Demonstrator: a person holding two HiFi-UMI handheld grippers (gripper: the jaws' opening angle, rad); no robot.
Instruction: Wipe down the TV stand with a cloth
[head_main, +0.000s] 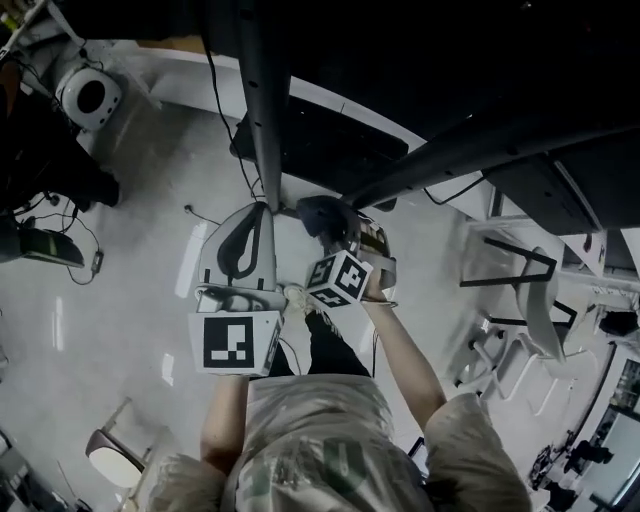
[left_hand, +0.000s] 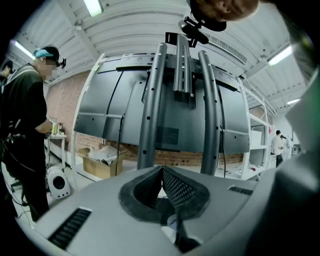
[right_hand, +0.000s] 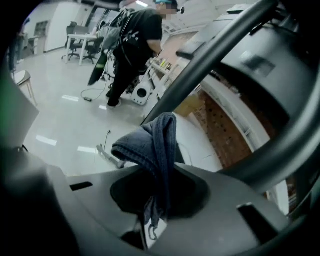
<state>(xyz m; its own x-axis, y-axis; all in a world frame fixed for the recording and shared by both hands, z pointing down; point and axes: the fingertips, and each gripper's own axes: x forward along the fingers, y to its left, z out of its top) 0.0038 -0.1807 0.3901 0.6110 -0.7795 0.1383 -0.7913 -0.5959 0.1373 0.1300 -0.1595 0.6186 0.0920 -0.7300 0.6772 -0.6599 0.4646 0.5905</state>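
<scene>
The TV stand's grey poles (left_hand: 150, 110) rise in front of me and carry the dark back of the TV (left_hand: 175, 125). In the head view one pole (head_main: 262, 110) runs down to my grippers and another (head_main: 470, 155) slants off to the right. My left gripper (head_main: 262, 212) is shut with nothing in it, its jaws meeting in a point (left_hand: 162, 171) aimed at the stand. A dark blue-grey cloth (right_hand: 150, 142) bunches above my right gripper (right_hand: 156, 205), which is shut on it. The cloth (head_main: 325, 215) hangs just beside the pole's lower end.
A person in black (left_hand: 22, 125) stands to the left near a white round device (head_main: 90, 95) on the floor. A cardboard box (left_hand: 102, 161) lies behind the stand. White shelving (head_main: 520, 275) is at the right, a chair (head_main: 108, 452) at lower left, cables (head_main: 60, 215) on the floor.
</scene>
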